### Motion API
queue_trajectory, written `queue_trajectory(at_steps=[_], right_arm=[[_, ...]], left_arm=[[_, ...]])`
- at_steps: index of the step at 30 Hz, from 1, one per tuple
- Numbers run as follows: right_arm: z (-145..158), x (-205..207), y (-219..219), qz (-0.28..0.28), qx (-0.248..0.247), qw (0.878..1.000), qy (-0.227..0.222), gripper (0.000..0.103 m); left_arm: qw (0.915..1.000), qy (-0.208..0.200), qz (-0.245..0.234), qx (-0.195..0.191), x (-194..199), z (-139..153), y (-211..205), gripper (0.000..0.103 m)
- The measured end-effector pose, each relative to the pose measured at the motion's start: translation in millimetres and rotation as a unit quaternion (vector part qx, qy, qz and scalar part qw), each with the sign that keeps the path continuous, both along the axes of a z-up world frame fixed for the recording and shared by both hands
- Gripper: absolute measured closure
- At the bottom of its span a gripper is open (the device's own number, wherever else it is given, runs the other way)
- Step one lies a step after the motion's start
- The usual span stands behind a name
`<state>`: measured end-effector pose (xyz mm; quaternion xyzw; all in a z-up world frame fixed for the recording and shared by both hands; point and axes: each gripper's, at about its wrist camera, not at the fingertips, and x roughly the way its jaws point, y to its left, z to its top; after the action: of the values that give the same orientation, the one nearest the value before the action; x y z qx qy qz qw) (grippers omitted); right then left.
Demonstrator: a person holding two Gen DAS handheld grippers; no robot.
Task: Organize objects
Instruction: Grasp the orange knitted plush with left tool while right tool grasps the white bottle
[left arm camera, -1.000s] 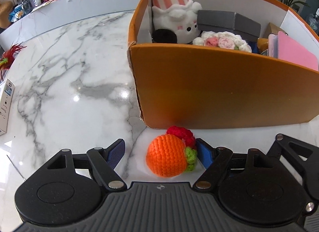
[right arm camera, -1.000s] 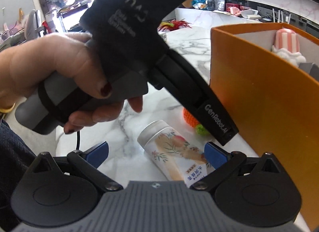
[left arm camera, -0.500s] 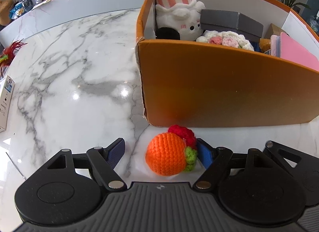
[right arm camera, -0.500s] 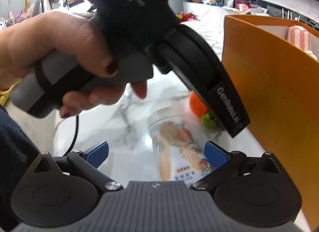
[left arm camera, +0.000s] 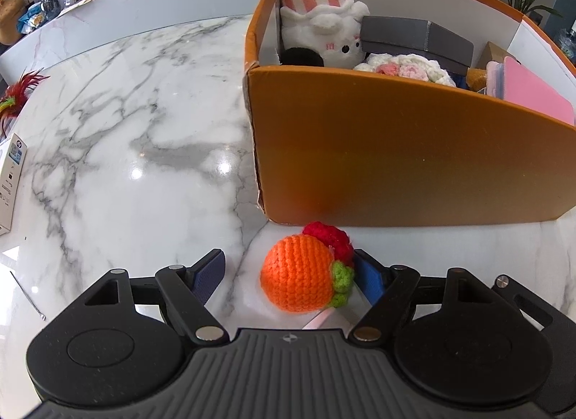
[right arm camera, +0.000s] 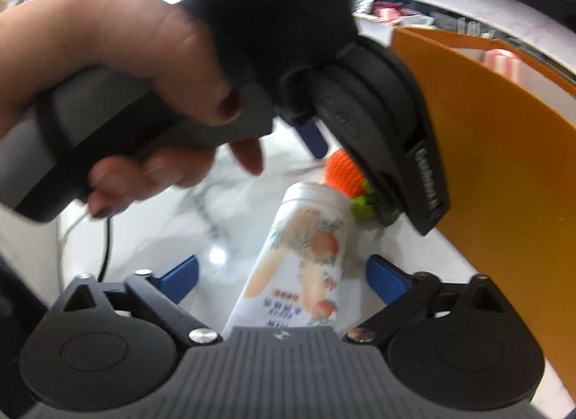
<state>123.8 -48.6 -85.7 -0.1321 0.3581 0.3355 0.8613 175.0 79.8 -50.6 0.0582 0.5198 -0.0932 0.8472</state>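
- Left tongs (left arm camera: 289,269) gape wide around the crocheted orange (left arm camera: 300,273), which lies on the marble worktop (left arm camera: 126,138) just before the orange box (left arm camera: 396,152).
- Right tongs (right arm camera: 284,275) stand spread around a lying bottle (right arm camera: 302,257), touching neither side.

bright glare; right view motion-blurred

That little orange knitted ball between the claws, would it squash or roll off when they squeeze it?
The crocheted orange ball looks soft and yarn-stuffed, so it would probably squash a little and spring back. Its knitted surface should grip the blue pads of the open left gripper rather than slip. Being round, it may roll if nudged, though the green leaves might check that.
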Motion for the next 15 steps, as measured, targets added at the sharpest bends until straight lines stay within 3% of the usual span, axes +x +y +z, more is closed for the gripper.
queue_trajectory(at_steps=[2, 4, 5, 7, 12, 15], right_arm=[[1, 1, 1, -0.013, -0.002, 1.000, -0.011, 0.022], [4, 3, -2, -0.026, -0.002, 0.999, -0.018, 0.046], [5, 5, -4, -0.030, 0.001, 0.999, -0.015, 0.051], [6, 10, -13, -0.032, 0.007, 0.999, -0.005, 0.053], [10, 11, -19, -0.028, -0.002, 1.000, 0.009, 0.054], [15, 5, -24, -0.033, -0.012, 0.999, 0.017, 0.054]], left_arm=[[1.0000, 0.000, 0.001, 0.000, -2, 1, 2, 0.016], [1.0000, -0.003, 0.001, -0.001, -4, 2, 2, 0.026], [1.0000, -0.004, 0.000, -0.001, -6, 3, 3, 0.029], [0.9999, -0.007, -0.009, -0.003, -10, 5, 2, 0.050], [0.9999, -0.001, -0.014, -0.005, -16, 10, 2, 0.051], [0.9994, 0.018, -0.003, -0.031, -18, 16, 5, 0.051]])
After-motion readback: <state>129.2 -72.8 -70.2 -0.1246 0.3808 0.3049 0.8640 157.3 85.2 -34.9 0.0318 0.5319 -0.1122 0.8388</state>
